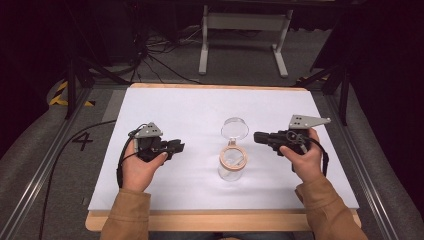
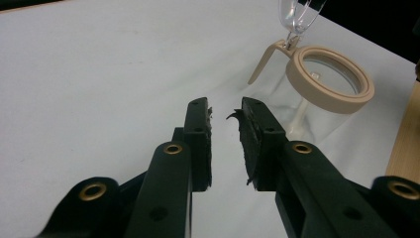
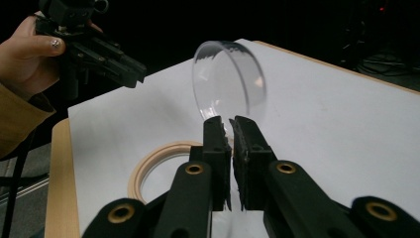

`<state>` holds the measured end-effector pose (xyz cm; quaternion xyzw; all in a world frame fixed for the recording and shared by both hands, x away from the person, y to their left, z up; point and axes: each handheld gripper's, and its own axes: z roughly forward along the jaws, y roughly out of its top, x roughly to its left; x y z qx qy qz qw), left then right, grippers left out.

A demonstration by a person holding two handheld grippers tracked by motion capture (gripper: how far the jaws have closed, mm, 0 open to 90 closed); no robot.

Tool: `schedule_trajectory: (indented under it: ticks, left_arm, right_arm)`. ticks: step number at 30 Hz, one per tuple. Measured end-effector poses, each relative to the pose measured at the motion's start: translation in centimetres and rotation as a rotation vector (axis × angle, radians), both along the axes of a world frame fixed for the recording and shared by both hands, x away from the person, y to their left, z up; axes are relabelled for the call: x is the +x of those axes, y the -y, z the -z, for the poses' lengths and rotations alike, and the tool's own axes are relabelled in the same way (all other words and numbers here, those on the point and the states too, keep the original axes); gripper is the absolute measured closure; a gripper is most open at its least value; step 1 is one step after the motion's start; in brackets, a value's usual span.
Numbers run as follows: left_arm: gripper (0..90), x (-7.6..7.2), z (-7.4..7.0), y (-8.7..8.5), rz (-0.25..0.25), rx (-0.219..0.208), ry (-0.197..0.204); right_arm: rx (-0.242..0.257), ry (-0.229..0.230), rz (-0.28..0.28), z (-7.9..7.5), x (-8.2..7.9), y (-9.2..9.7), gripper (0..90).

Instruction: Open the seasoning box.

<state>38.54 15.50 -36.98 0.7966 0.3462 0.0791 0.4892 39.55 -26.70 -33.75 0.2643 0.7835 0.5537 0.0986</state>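
On white table (image 1: 165, 107), clear jar (image 1: 231, 169), lid open (image 1: 235, 128)

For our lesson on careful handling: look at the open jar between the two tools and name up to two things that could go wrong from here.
1. The clear lid stands flipped up on its hinge above the beige rim; a knock from the right tool, close beside it, could swing it down.
2. The jar stands free on the white table, held by neither tool; the left tool, if pushed forward, might tip or slide it.
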Motion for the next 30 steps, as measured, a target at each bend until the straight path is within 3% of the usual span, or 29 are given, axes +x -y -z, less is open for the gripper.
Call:
schedule_trajectory:
  ticks: [4, 12, 16, 19, 22, 30]
  left_arm:
    - [70.7, 0.4, 0.0, 0.1, 0.007, 0.033, 0.003]
    - [62.7, 1.3, 0.4, -0.5, -0.048, 0.08, -0.04]
    - [57.9, 1.9, 0.9, -1.3, -0.094, 0.088, -0.058]
    - [55.3, 2.4, 1.4, -1.7, -0.106, 0.096, -0.054]
    - [49.8, 3.0, 2.4, -2.3, -0.136, 0.109, -0.05]
    - [41.6, 4.1, 4.3, -3.5, -0.187, 0.124, -0.052]
  right_arm:
    - [-0.014, 0.004, 0.027, -0.4, -0.2, 1.4, 80.0]
    - [-0.002, -0.008, 0.108, -0.8, 0.0, 5.4, 65.9]
    - [-0.077, 0.013, 0.199, -0.3, 0.4, 7.9, 55.4]
    - [-0.1, 0.006, 0.222, 0.1, 0.7, 8.7, 52.0]
    - [-0.162, -0.003, 0.261, 1.0, 1.3, 9.8, 49.8]
    - [-0.243, -0.034, 0.35, 3.8, 2.5, 11.7, 46.8]
